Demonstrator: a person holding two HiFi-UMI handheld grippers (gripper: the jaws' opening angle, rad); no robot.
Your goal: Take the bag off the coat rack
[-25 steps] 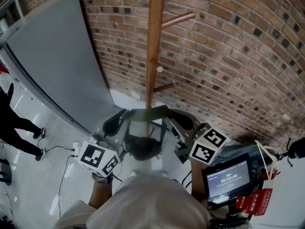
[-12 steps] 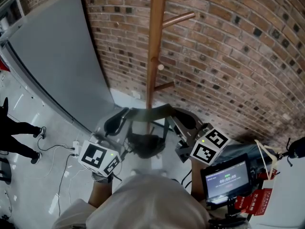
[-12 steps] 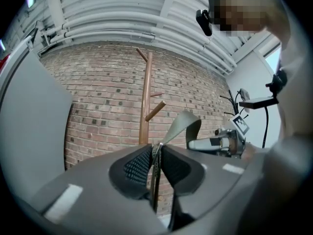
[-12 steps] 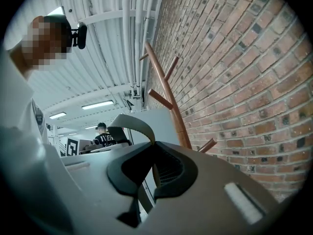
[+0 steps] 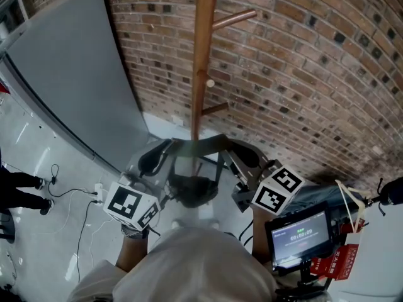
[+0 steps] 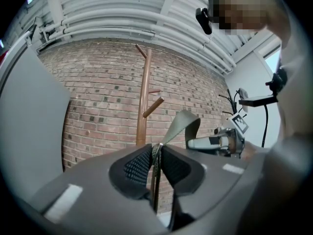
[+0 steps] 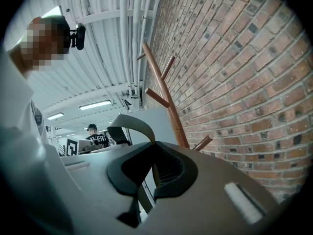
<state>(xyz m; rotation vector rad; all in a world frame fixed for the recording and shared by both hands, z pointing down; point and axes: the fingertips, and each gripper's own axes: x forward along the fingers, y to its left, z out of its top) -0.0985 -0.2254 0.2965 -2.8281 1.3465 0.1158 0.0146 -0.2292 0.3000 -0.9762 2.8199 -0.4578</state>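
Note:
The wooden coat rack (image 5: pixel 203 55) stands against the brick wall, its pegs bare. In front of it, the olive-grey strap (image 5: pixel 198 146) of the bag is stretched between my two grippers, clear of the rack. The dark bag (image 5: pixel 192 190) hangs from the strap below them. My left gripper (image 5: pixel 157 157) is shut on the strap's left end. In the left gripper view its pads (image 6: pixel 139 165) pinch the strap (image 6: pixel 180 126) at a metal ring. My right gripper (image 5: pixel 242 156) is shut on the other end, where its pads (image 7: pixel 168 168) clamp the strap (image 7: pixel 132 126).
A large grey panel (image 5: pixel 69 74) leans against the wall at the left. A small screen (image 5: pixel 301 231) with a red tag sits at the lower right. A person's legs (image 5: pixel 19 190) and floor cables (image 5: pixel 75 197) are at the left edge.
The person at the left edge has walked further out of the head view. Both grippers, the strap and the bag have kept still.

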